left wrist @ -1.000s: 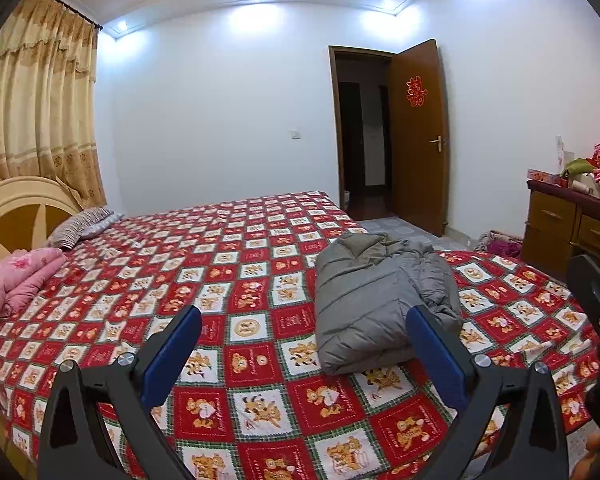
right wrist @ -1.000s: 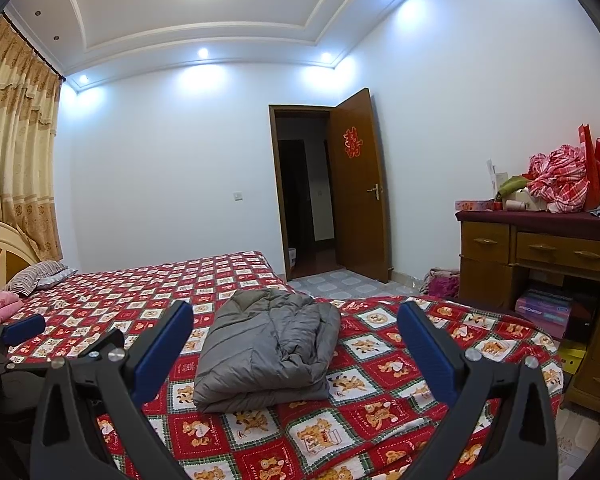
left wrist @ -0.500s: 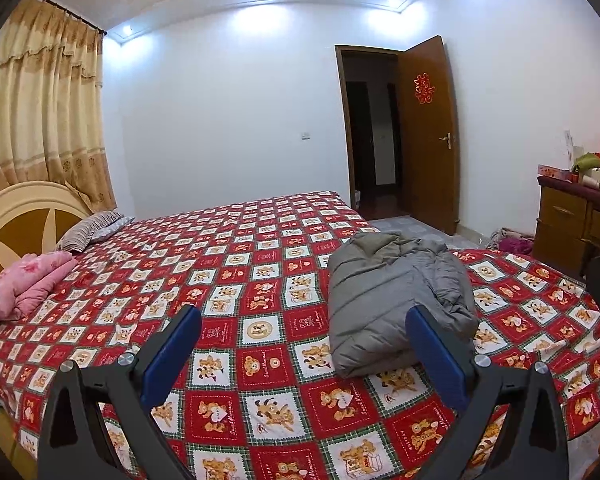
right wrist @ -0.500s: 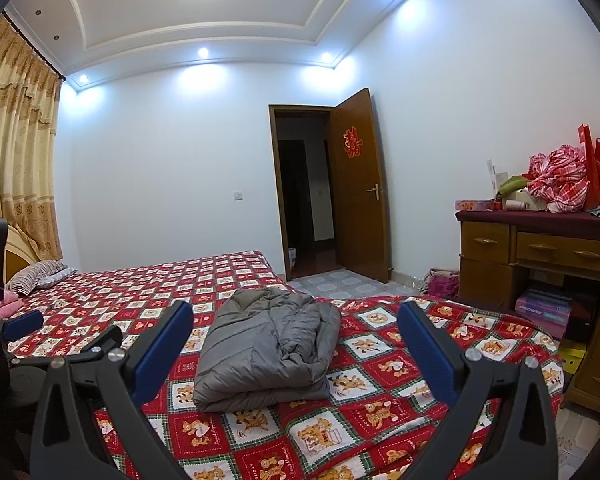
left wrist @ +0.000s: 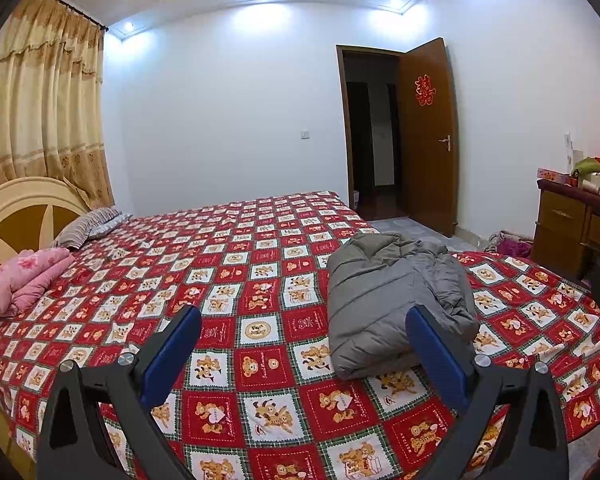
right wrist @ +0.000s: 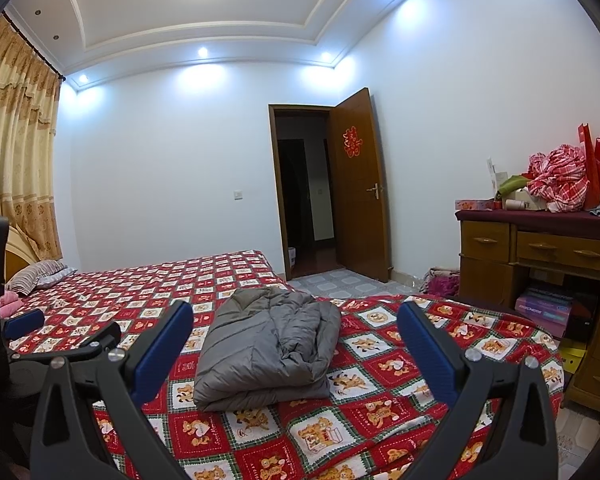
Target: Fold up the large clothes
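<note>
A grey padded jacket (left wrist: 384,300) lies folded into a thick bundle on the red patterned bedspread (left wrist: 228,280), near the bed's foot; it also shows in the right wrist view (right wrist: 268,344). My left gripper (left wrist: 302,344) is open and empty, held above the near bed edge, left of the jacket. My right gripper (right wrist: 296,340) is open and empty, held back from the jacket, which sits between its fingers in view. The left gripper's blue pad (right wrist: 22,322) shows at the right view's left edge.
A pink folded cloth (left wrist: 20,280) and a striped pillow (left wrist: 86,226) lie by the headboard (left wrist: 16,208). A wooden dresser (right wrist: 540,264) with clutter stands right of the bed. An open door (right wrist: 360,184) is behind. Curtains (left wrist: 40,112) hang at left.
The left gripper's view has tilted up and drifted left, so the jacket sits further right and lower. The right gripper has stayed still. Both stay open.
</note>
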A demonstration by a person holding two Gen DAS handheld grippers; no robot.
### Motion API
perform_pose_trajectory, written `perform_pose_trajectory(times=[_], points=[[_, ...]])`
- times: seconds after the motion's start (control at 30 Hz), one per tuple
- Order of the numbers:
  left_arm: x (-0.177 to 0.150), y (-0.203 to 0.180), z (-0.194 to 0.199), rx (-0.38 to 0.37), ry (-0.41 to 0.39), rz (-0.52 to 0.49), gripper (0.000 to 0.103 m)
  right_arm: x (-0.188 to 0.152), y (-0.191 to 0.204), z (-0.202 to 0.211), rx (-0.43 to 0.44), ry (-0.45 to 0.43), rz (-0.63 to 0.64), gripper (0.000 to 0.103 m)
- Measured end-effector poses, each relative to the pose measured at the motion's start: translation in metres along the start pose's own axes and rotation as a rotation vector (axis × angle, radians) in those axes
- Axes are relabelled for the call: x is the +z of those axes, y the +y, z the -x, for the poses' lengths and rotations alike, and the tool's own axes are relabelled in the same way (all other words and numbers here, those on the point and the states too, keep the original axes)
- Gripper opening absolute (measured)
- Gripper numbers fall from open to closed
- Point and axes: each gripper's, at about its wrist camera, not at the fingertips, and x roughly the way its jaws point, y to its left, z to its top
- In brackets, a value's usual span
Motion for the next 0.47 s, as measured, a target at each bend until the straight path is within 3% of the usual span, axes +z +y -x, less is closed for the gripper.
perform_pose_trajectory(times=[0.13,0.47], points=[[-0.001,0.005,-0.006,-0.063,0.024,0.029,0.102,0.000,0.000,-0.001,0.001,0.003,0.004,0.103],[-0.002,0.010,-0.012,-0.033,0.037,0.041,0.102,-0.004,0.003,-0.005,0.003,0.022,0.003,0.103]])
